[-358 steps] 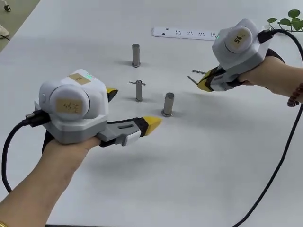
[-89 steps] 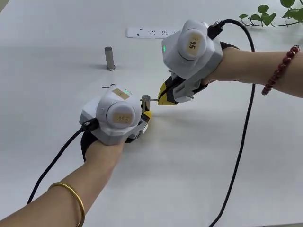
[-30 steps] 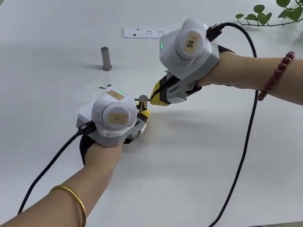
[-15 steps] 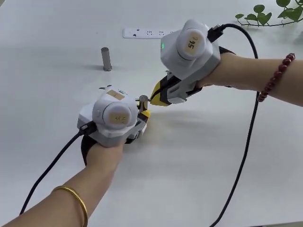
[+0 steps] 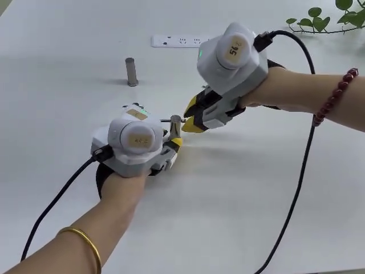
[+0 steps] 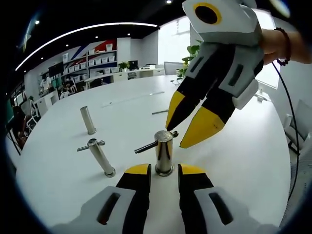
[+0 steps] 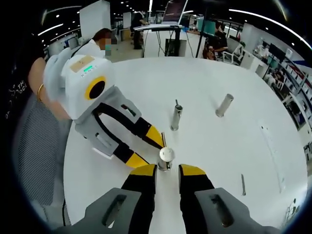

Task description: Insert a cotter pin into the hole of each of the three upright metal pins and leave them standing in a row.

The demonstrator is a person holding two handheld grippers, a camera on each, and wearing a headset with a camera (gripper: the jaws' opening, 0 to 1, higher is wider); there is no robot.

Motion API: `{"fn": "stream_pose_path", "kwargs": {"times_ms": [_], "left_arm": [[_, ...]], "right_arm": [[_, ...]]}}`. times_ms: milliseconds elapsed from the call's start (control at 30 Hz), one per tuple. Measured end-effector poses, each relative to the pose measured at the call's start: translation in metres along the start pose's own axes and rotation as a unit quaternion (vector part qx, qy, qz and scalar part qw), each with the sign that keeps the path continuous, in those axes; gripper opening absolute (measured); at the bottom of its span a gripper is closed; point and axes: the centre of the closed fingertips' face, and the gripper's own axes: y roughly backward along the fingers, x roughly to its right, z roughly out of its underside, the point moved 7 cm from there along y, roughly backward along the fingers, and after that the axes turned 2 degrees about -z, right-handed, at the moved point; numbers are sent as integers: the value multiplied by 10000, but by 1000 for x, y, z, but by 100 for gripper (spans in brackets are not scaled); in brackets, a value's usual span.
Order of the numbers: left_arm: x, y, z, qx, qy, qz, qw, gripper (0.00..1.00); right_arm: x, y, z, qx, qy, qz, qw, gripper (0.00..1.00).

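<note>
Steel near pin (image 6: 164, 146) | cotter pin (image 6: 146, 146) lodged through its hole | your left gripper (image 6: 165, 168) brackets its base, likely to steady it; pinch unclear | your right gripper (image 6: 177, 136): jaws spread beside cotter pin's head, likely letting go.

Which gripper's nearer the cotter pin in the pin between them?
Right. Right gripper: tips at the head of the cotter pin. Left gripper: jaws flanking the base of the metal pin.
</note>
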Motion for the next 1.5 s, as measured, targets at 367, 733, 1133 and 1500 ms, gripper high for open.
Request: {"fn": "stream_pose_path", "kwargs": {"times_ms": [367, 733, 1133, 1500], "left_arm": [[-3, 19, 1, 50, -127, 126, 9998, 33], [-6, 37, -2, 99, 68, 196, 9997, 54], [-12, 57, -7, 242, 373, 278, 9986, 74], [-16, 70, -9, 324, 426, 301, 9981, 86]], "right_arm": [[-1, -1, -3, 296, -463, -30, 9985, 17], [-3, -16, -4, 399, -576, -35, 9975, 16], [1, -19, -6, 464, -508, 19, 9976, 9], [2, -19, -6, 445, -501, -1, 9978, 8]]}}
